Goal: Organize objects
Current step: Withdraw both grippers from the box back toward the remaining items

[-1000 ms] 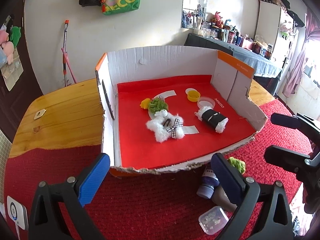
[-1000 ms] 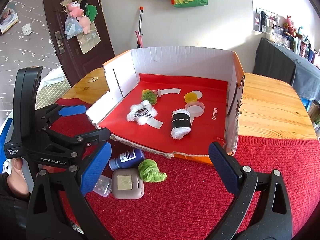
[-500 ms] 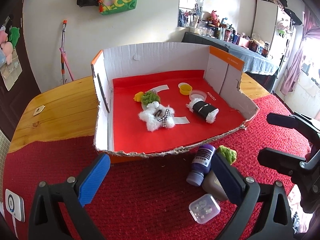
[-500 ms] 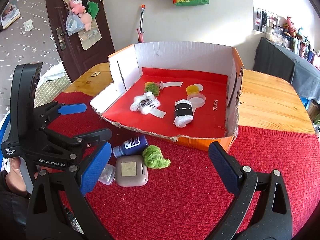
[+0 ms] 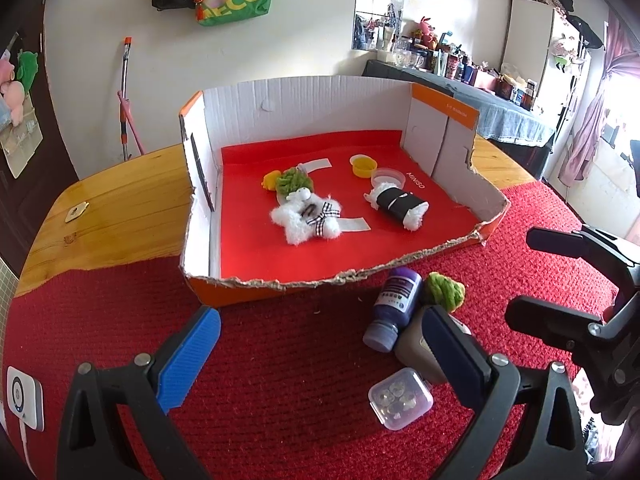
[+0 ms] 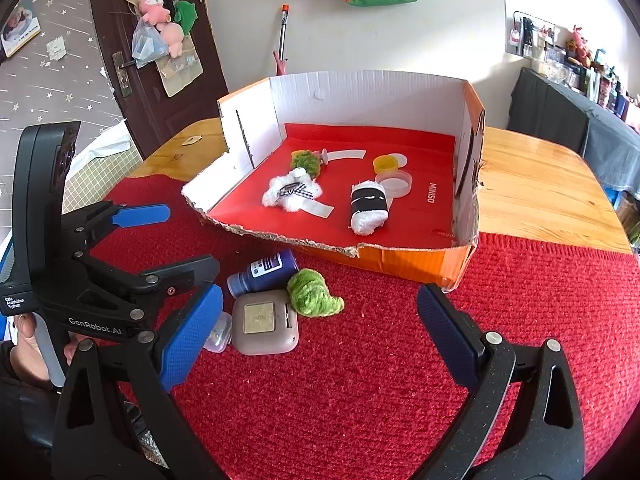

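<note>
Both grippers are hovering low over the red mat (image 6: 400,360), fingers spread wide and holding nothing: the left gripper (image 5: 320,356) and the right gripper (image 6: 320,332) are aiming toward the torn cardboard box (image 5: 304,100). Just before its front edge are lying a blue bottle (image 6: 264,270), a green plush (image 6: 312,294), a grey case (image 6: 264,322) and a clear case (image 5: 400,398). White plush toys (image 5: 306,220) are resting inside.

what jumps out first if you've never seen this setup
The torn cardboard box with its bright red floor, mid-table, holding a white fluffy toy and a black-banded white roll. Next, the clutter on the red cloth in front: a blue bottle, a green knit piece, a grey case.
</note>
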`<state>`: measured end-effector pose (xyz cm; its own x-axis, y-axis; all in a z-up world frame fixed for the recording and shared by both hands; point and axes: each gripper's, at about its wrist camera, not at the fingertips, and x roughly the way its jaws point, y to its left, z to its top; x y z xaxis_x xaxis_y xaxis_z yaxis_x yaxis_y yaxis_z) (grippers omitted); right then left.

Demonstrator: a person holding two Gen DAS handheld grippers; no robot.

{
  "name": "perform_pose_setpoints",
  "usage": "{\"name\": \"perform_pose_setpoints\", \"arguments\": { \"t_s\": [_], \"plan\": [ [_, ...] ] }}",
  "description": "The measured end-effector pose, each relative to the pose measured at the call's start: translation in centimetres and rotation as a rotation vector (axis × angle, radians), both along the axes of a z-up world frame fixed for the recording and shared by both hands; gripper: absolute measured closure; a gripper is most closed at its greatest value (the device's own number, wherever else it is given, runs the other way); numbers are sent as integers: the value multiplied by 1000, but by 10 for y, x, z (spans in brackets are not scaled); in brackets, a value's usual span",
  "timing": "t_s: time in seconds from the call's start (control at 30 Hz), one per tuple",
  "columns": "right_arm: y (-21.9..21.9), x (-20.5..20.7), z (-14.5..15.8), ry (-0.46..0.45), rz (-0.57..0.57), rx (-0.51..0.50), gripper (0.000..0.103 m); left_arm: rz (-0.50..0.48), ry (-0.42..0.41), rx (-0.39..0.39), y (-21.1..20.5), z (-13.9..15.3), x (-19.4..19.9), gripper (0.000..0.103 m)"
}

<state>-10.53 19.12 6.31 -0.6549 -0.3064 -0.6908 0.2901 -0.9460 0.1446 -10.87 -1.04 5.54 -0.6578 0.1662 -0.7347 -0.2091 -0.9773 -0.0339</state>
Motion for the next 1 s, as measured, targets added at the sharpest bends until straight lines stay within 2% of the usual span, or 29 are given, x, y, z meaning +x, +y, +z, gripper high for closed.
{"name": "perform_pose_setpoints", "arguments": {
  "t_s": [0.23, 0.3, 0.5, 0.8, 1.0],
  "plan": [
    [0, 1, -5, -12, 3, 2, 6, -17, -22, 0, 1, -8, 5, 0],
    [0, 0, -7, -17, 4, 6, 18, -28, -31, 7, 2, -11, 7, 0],
    [0, -4, -15, -48, 10, 9, 37, -71, -47, 12, 8, -16, 15, 0],
    [0, -15, -25, -78, 18, 2, 45, -142, -67, 10, 19, -24, 25, 2],
    [-2, -21, -31, -99, 30, -5, 48, -160, -85, 16, 22, -31, 25, 8]
  ]
}}
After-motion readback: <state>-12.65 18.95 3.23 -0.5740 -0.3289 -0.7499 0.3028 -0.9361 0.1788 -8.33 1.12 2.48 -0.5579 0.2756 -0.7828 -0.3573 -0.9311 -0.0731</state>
